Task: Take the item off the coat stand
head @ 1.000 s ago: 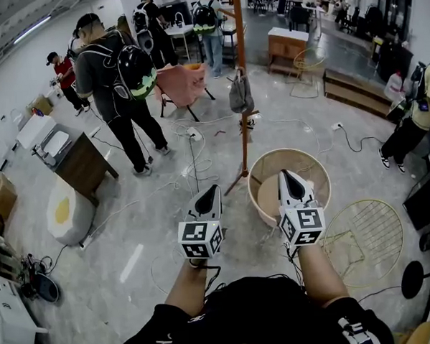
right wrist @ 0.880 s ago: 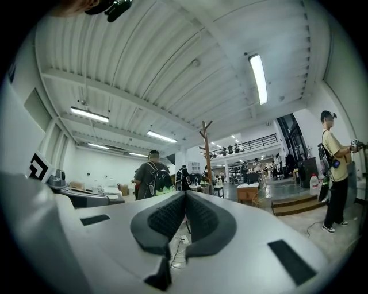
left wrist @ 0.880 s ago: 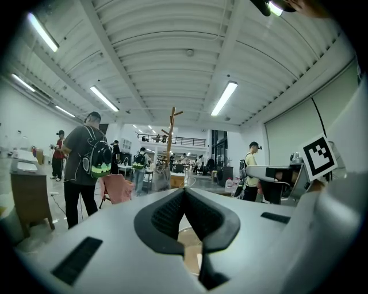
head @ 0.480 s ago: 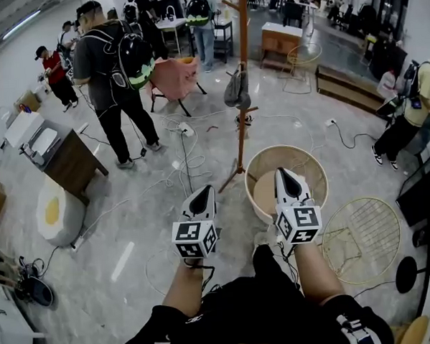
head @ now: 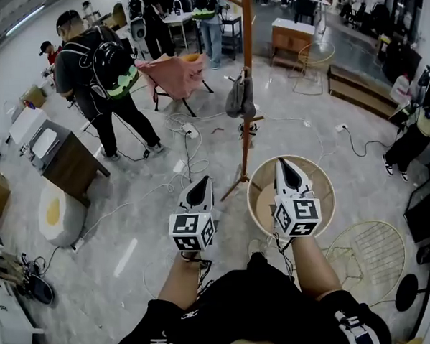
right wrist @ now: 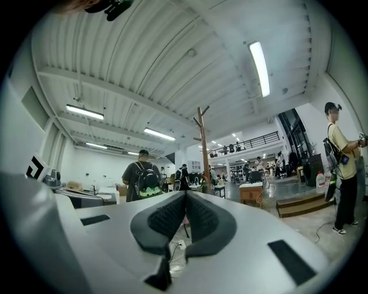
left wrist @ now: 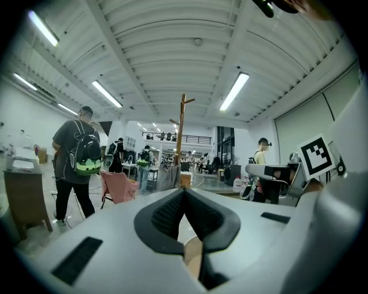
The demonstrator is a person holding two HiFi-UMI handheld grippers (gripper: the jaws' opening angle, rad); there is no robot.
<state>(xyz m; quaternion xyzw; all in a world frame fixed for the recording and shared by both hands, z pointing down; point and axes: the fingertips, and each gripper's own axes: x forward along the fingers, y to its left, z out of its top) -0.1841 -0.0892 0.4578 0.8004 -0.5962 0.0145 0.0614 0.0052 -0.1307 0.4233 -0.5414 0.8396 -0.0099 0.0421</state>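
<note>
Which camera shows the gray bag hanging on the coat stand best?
The head view: the gray bag hangs unobstructed on the coat stand, seen from above. Both gripper views show the stand far off, with the bag tiny or indistinct.

The pale marbled floor (head: 132, 229) bears the coat stand (head: 246, 130) at twelve o'clock, a round basket (head: 255, 196) at one, loose cables (head: 189, 149) at eleven.
</note>
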